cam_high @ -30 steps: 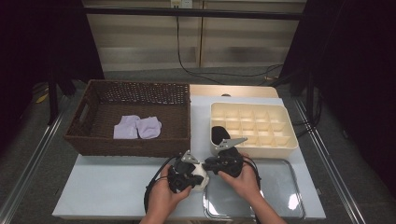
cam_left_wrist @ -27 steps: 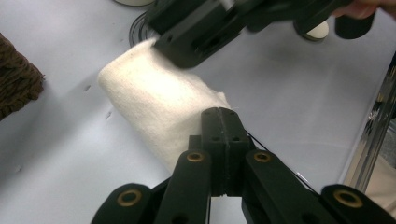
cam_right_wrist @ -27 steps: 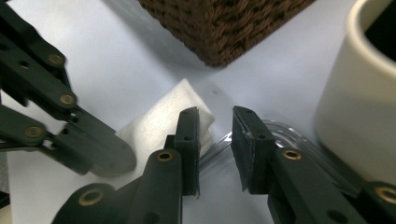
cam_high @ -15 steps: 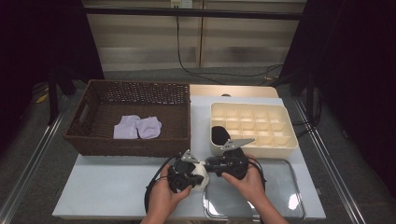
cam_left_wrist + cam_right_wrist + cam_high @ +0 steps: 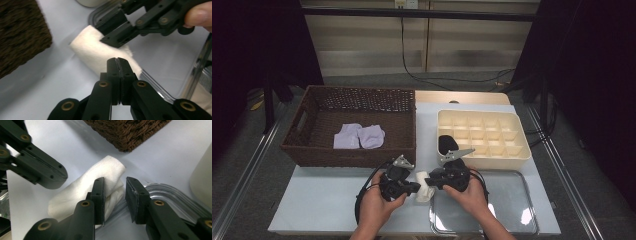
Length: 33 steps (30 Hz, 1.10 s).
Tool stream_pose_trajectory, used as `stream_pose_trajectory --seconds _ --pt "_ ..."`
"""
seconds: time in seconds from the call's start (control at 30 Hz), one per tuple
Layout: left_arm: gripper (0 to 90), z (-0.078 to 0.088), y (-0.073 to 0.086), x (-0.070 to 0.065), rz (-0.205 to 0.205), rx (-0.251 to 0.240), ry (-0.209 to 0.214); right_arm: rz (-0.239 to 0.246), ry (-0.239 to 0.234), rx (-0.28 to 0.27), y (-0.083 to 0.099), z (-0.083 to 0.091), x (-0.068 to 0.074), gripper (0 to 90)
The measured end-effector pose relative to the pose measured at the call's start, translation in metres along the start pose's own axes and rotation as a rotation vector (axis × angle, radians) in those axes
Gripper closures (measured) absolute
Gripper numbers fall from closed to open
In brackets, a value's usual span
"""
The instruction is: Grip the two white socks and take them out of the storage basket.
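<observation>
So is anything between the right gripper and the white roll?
Nothing visible. The right gripper is already at the white roll, its jaws apart with a fold of it between them. The left gripper sits shut at the roll's other end.

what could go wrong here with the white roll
1. The right claw stands part open, one jaw against the roll with a gap at the other; lifting now, the roll may slip or unroll.
2. The left claw is shut at the roll's edge; a pull could undo the fold.
3. The roll lies on the tray rim, so it may snag there.
</observation>
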<state>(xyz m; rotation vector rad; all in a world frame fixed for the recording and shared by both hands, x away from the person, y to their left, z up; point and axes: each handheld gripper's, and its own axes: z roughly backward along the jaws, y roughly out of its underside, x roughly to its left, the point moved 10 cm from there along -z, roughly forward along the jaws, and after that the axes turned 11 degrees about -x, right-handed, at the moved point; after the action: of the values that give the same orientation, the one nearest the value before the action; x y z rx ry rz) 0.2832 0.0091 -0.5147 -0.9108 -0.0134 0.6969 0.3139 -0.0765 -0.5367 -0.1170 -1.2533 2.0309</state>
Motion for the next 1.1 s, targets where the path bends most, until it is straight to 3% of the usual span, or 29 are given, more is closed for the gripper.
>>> stream_pose_trajectory --seconds 0.17,0.3,0.43,0.63,0.77,0.8,0.83,0.97,1.1 --pt "89.2 -0.014 0.005 -0.009 -0.014 0.010 0.021 0.006 0.003 0.015 -0.002 -0.003 -0.001 67.5" --pt "89.1 -0.014 0.004 -0.010 -0.011 0.007 0.021 0.004 0.016 0.015 -0.003 0.001 -0.004 64.4" --pt "89.1 -0.015 0.002 -0.011 0.002 -0.004 0.012 -0.012 0.013 -0.019 -0.011 0.013 -0.002 63.0" --pt "88.7 -0.015 0.002 -0.011 0.003 -0.002 0.007 -0.025 -0.003 0.009 -0.008 0.009 0.005 61.2" --pt "83.8 -0.011 0.001 -0.009 -0.017 -0.008 0.001 -0.050 -0.003 0.025 0.001 0.002 0.000 61.5" --pt "82.5 -0.008 0.001 -0.006 -0.048 0.007 -0.010 -0.071 -0.009 0.021 0.002 0.001 -0.001 61.4" --pt "81.1 -0.007 0.000 -0.005 -0.041 -0.006 -0.020 -0.082 -0.011 0.018 0.002 0.001 -0.002 61.4" --pt "77.2 -0.005 -0.002 -0.001 -0.042 -0.015 -0.037 -0.092 -0.015 0.015 0.004 -0.001 -0.002 66.6" --pt "76.6 -0.005 0.002 0.000 -0.052 0.002 -0.039 -0.121 -0.051 0.021 0.009 -0.008 0.005 76.4"
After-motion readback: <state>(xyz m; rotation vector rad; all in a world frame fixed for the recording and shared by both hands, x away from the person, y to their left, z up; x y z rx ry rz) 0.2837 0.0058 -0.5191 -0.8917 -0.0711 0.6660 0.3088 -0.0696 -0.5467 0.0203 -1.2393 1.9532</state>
